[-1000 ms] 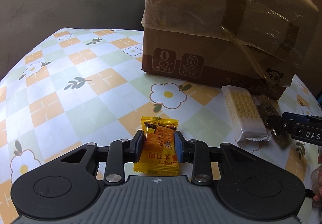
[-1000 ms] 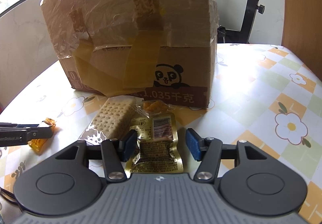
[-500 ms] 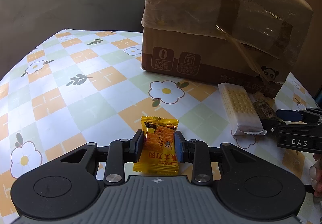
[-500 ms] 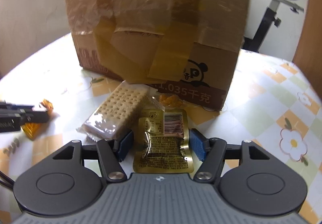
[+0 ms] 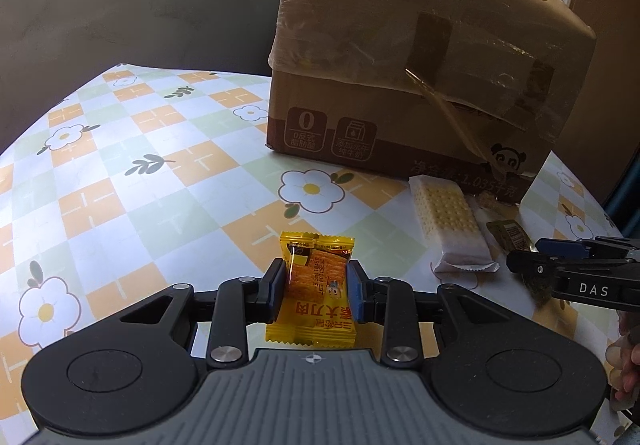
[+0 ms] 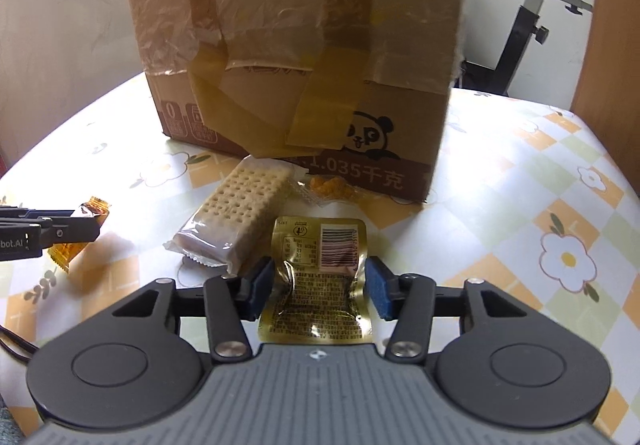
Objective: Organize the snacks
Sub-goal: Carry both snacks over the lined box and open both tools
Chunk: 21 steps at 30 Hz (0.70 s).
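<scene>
My left gripper (image 5: 316, 291) is shut on a yellow snack packet (image 5: 316, 297) with red print, held just above the table. It also shows in the right wrist view (image 6: 80, 233). My right gripper (image 6: 318, 291) has closed onto a gold foil packet (image 6: 318, 277), its pads touching the packet's sides. A white cracker pack (image 6: 236, 217) lies just left of the foil packet, also seen in the left wrist view (image 5: 450, 225). A small clear bag of orange pieces (image 6: 332, 187) lies by the box.
A large taped cardboard box (image 6: 304, 57) with a panda print stands at the back of the flower-patterned tablecloth (image 5: 120, 181). An exercise bike (image 6: 540, 13) stands behind the table on the right. A dark wall is behind the table on the left.
The right gripper has narrowed around the gold foil packet. Both grippers have lifted slightly. The left stays shut on the yellow packet.
</scene>
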{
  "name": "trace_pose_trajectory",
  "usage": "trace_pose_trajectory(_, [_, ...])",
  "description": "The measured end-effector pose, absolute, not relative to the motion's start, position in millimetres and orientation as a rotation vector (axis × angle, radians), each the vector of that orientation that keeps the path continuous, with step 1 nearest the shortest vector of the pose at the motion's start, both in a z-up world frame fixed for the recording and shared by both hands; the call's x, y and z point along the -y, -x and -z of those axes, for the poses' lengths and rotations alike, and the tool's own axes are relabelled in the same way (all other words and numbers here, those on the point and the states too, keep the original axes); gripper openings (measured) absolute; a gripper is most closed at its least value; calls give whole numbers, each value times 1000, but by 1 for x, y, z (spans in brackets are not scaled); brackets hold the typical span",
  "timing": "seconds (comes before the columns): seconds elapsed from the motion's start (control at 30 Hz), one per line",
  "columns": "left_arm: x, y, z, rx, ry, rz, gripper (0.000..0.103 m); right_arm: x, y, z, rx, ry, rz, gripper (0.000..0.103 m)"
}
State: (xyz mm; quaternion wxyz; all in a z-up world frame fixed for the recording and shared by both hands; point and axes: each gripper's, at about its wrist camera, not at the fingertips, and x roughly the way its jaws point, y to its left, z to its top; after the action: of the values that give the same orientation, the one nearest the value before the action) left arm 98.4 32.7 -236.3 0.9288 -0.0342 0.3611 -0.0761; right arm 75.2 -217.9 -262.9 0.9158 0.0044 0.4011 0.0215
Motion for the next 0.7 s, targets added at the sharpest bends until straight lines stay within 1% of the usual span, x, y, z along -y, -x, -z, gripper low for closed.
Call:
trace_pose_trajectory(0.4, [-27,-95,221,-706,48,177,34,236,-58,239,-750,-75,-15,50])
trace_pose_trajectory(0.53, [-29,-102,197,-652,34,190,34,242,-53,214,-676,-88,-15,50])
trace_pose_trajectory(0.7, [-27,-111,150,-533,23,224,34,244,-50,174,-556,-90,-17,50])
